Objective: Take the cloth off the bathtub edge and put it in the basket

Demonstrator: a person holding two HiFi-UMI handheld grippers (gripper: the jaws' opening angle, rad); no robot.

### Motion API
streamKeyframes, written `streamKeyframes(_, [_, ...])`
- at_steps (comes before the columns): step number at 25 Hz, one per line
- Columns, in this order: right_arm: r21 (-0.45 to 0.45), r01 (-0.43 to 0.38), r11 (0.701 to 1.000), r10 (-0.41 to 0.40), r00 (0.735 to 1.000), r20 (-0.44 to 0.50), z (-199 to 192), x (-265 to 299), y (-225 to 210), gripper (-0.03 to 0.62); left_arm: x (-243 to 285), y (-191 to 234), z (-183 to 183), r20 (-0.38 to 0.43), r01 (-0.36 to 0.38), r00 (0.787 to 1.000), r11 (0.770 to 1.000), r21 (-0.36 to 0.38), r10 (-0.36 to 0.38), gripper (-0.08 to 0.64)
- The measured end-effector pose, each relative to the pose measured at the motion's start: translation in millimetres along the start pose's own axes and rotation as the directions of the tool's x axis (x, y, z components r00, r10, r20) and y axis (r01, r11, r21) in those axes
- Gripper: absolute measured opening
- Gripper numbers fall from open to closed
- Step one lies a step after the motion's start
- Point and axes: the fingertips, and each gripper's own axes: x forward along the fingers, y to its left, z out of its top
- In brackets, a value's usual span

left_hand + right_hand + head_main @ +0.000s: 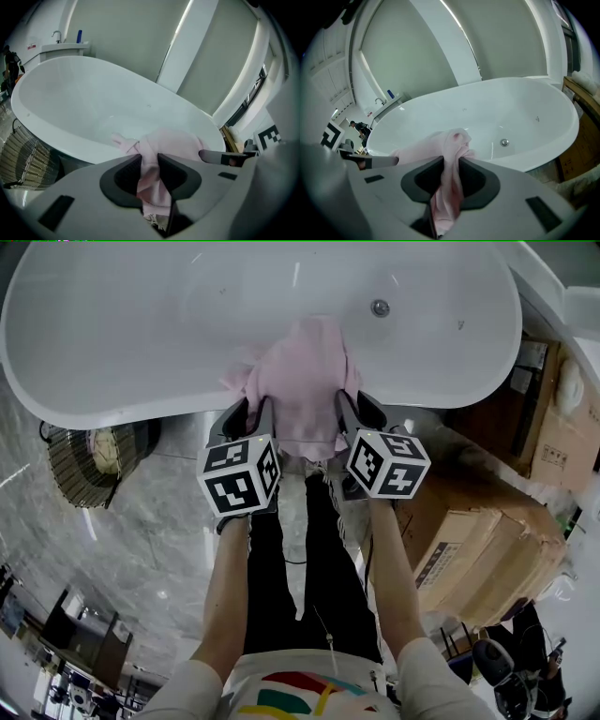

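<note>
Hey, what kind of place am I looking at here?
Probably a bathroom showroom or a mock-up bathroom rather than a home: a freestanding white bathtub with a pink cloth on its edge, a marble-look floor, and cardboard boxes stacked right beside the tub.

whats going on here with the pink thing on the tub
A person holds tongs in each hand. The left tongs and right tongs are both clamped on the pink cloth, which lies draped over the bathtub edge. The basket stands on the floor at the left; the cloth is not yet in it.
</note>
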Motion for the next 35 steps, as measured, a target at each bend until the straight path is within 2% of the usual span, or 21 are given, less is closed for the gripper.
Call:
streamKeyframes(5, [-0.054, 0.022, 0.998, -0.021, 1.0, 0.018, 1, -3, 2, 0.086, -2, -2, 2, 0.009, -0.026, 1.0, 0.999, 0.018, 0.026, 0.102])
streamKeyframes(15, [-0.081, 0.023, 0.996, -0.022, 1.0, 0.006, 2, -6, 5, 0.063, -7, -7, 7, 0.03, -0.04, 0.999, 0.998, 0.041, 0.039, 0.049])
streamKeyframes(23, [-0.119, 0.005, 0.993, -0.005, 1.0, 0.0, 14, -31, 19, 0.057, -29, -15, 17, 0.02, -0.036, 0.999, 0.998, 0.043, 0.035, 0.04])
streamKeyframes(26, [-0.136, -0.001, 0.991, 0.007, 0.999, 0.039, 38, -47, 28, 0.057, -47, -25, 39, 0.059, -0.027, 0.998, 0.998, 0.05, 0.024, 0.04])
streamKeyframes(31, [-0.199, 0.0, 0.98, 0.029, 0.989, 0.143, 101, -90, 60, 0.057, -94, -42, 96, 0.157, -0.008, 0.988, 0.998, 0.062, -0.002, 0.04])
streamKeyframes(35, [-0.251, 0.016, 0.968, 0.057, 0.958, 0.281, 176, -140, 98, 0.057, -151, -62, 163, 0.291, 0.003, 0.956, 0.996, 0.093, -0.03, 0.04])
